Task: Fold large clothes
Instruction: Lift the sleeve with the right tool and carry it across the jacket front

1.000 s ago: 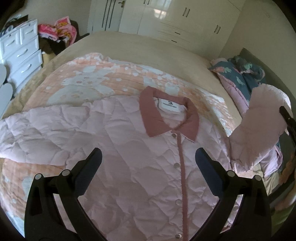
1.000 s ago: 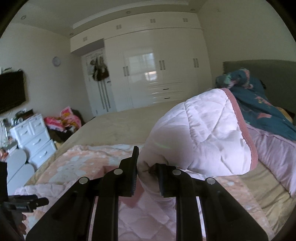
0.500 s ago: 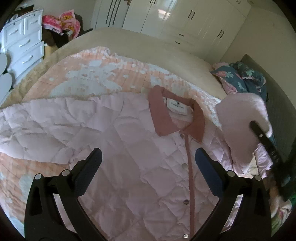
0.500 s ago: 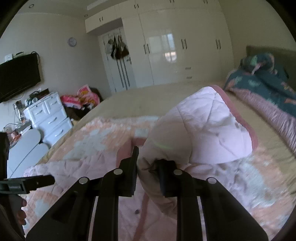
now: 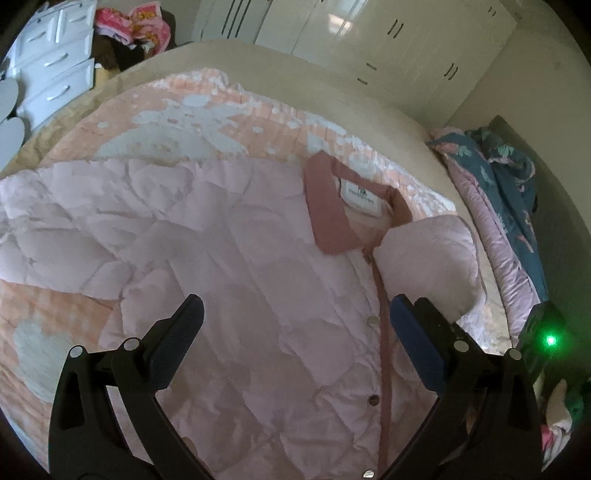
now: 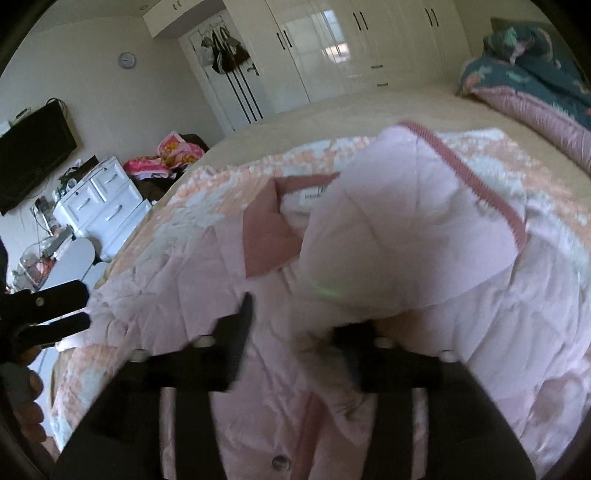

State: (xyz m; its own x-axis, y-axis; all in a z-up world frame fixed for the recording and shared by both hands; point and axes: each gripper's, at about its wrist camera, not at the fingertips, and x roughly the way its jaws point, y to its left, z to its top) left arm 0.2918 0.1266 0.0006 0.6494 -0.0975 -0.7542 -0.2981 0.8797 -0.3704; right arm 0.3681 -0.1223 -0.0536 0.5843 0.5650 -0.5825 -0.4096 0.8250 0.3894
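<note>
Garment: pink quilted jacket (image 5: 258, 266) lies front-up and snapped shut on the peach blanket (image 5: 207, 99) that covers the bed (image 5: 369, 96); its collar (image 5: 328, 206) points toward the far wardrobe (image 5: 369, 33).
Step in hand: right sleeve (image 6: 399, 229) is folded in over the chest, its ribbed cuff (image 6: 476, 177) uppermost, just right of the snap placket (image 5: 380, 295).
Right gripper (image 6: 291, 321): blurred; jaws look spread with the sleeve fabric bulging between and above them, so I judge the grip is being let go, but whether the cloth is wholly free I cannot tell.
Left gripper (image 5: 295, 332): jaws wide apart, holding nothing, poised above the jacket's middle.
Left sleeve (image 5: 55, 236): lying stretched out flat to the left across the blanket, not yet folded.
Next move, as judged: leave the right sleeve lying flat across the chest, then bring the left gripper out to the left sleeve's end, pinch it, and carry it across to match.
Care needed: puffy quilting may spring the folded sleeve open.
</note>
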